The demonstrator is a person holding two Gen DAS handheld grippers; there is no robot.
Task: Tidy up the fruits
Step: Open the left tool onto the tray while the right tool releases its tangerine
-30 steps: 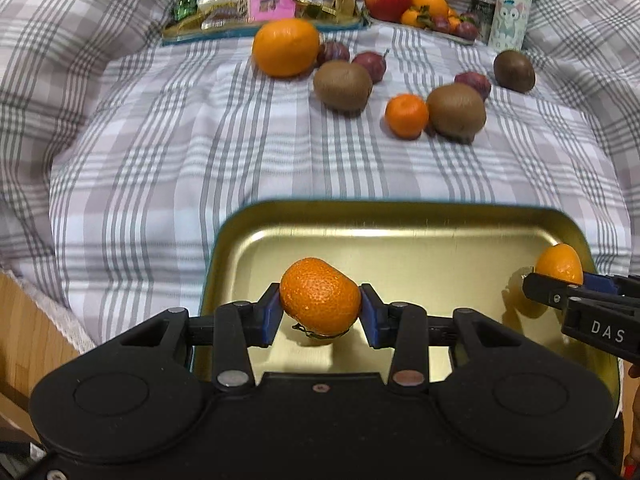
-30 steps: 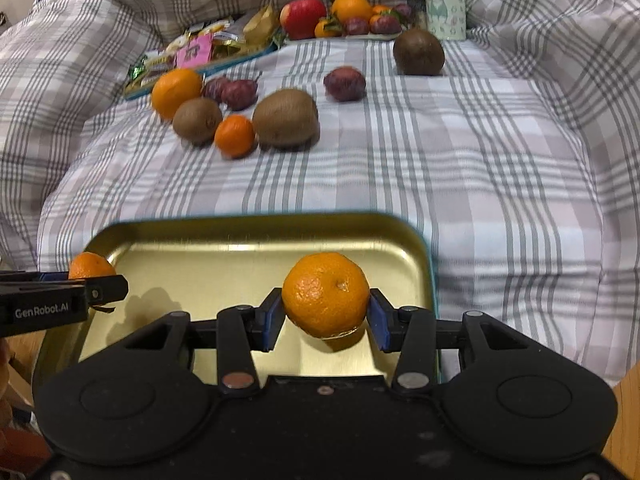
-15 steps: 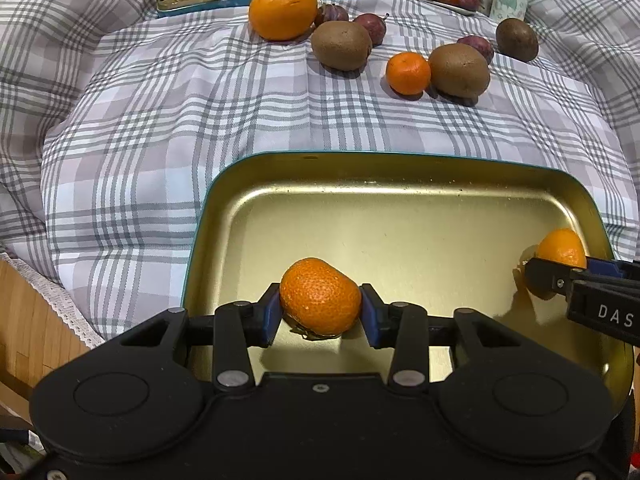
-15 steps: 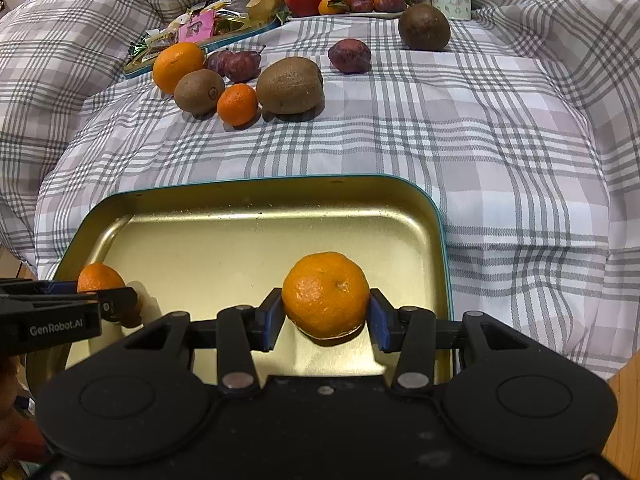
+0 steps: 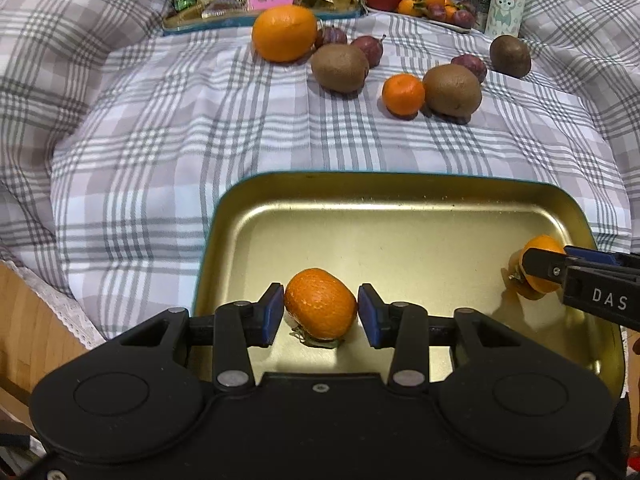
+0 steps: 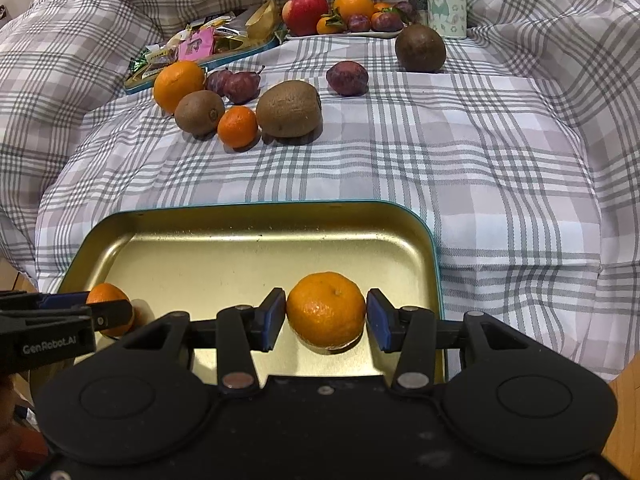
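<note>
Mandarins sit on gold tray [image 5: 400, 196] floor on bed: one [image 5: 320, 309] between left gripper [image 5: 320, 312] pads, one [image 6: 326, 310] between right gripper [image 6: 326, 316]. Pads slightly parted, barely off peel. Best: widen fully, lift straight, avoid nudging fruit.

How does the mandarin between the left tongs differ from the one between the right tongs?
The left tongs' mandarin is deeper orange, elongated and tipped on its side, with a scrap of dried leaf under it. The right tongs' mandarin is paler, rounder and sits with a small dimple facing up. The first lies near the gold tray's left end, the second near its right end. Both rest in the tray with the pads slightly off.
</note>
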